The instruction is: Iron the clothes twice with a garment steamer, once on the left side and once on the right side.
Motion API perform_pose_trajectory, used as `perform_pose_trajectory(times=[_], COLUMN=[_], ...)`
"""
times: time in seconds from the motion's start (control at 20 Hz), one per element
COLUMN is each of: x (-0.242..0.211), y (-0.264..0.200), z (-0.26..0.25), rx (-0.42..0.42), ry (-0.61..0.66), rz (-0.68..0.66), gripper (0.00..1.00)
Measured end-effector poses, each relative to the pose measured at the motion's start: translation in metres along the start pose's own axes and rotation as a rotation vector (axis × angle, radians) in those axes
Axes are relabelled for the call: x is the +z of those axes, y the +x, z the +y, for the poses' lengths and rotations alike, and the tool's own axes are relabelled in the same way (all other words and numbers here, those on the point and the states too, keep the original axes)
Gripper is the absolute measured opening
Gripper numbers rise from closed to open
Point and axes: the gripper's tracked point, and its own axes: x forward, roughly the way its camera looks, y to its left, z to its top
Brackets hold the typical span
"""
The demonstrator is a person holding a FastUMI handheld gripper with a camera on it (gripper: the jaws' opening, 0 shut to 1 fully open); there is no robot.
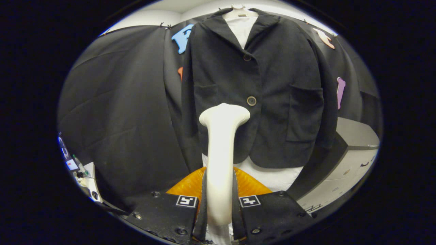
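While jacket (pixel 259 92) hangs on mannequin beyond my fingers, I take first pass as not yet begun. One jacket, dark, buttoned, largest thing ahead. One white mannequin (pixel 279 177) showing under jacket hem and at collar. One steamer (pixel 221 149), white, its head just below jacket's lower button, apparently short of cloth. My claw (pixel 219 204) clamped on steamer handle, both fingers pressing. Two buttons on jacket. Next: close gap, pick jacket's left side.
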Motion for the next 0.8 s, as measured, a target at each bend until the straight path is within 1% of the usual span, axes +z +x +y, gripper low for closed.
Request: perform_pose_trajectory(times=[0.5, 0.8], x=[-0.042, -0.083], y=[0.014, 0.025], z=[-0.004, -0.009], rx=[0.01, 0.011], ry=[-0.028, -0.034], rz=[0.115, 0.211], gripper=[0.32, 0.32])
